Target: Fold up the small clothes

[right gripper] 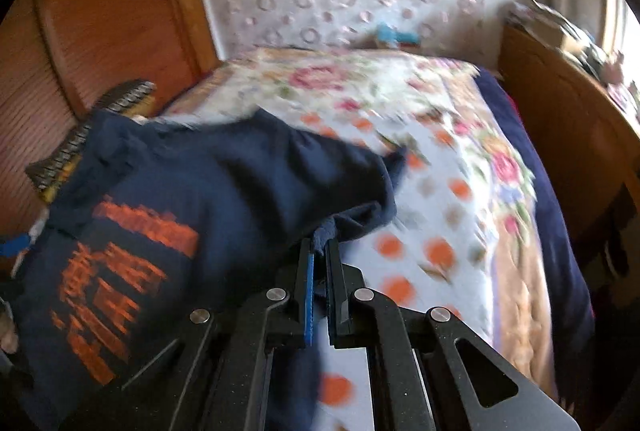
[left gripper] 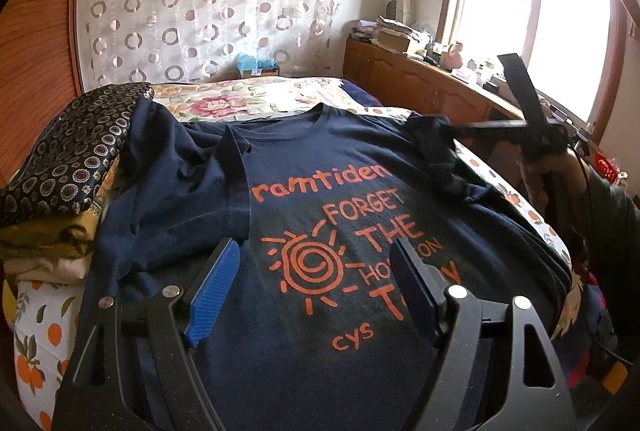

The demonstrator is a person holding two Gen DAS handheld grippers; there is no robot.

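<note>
One navy T-shirt (left gripper: 280,199) with orange lettering lies face up on the bed (left gripper: 36,315), and everything here is placed from it. To its left, touching its sleeve, sits a stack of folded cloth (left gripper: 68,183) topped by a dark patterned piece. Over its lower chest print hovers the left gripper (left gripper: 316,291), jaws standing wide with nothing between them and, as far as this view shows, not pressing the cloth. At its right sleeve the right gripper (right gripper: 319,255) is clamped shut on a pinch of the sleeve hem, the fabric bunched and lifted off the bed.

Judging by the drape and wrinkles, the shirt is light, limp knit: it will sag and trail rather than hold a line, so hems, sleeve edges and shoulder seams look the surest places to pinch, with the other tongs pinning the body.

Beneath the shirt the bedspread is soft, printed with oranges and flowers. Beyond it hangs a circle-patterned curtain (left gripper: 208,3); to the right runs a cluttered wooden cabinet (left gripper: 420,79) under a bright window (left gripper: 532,15)
</note>
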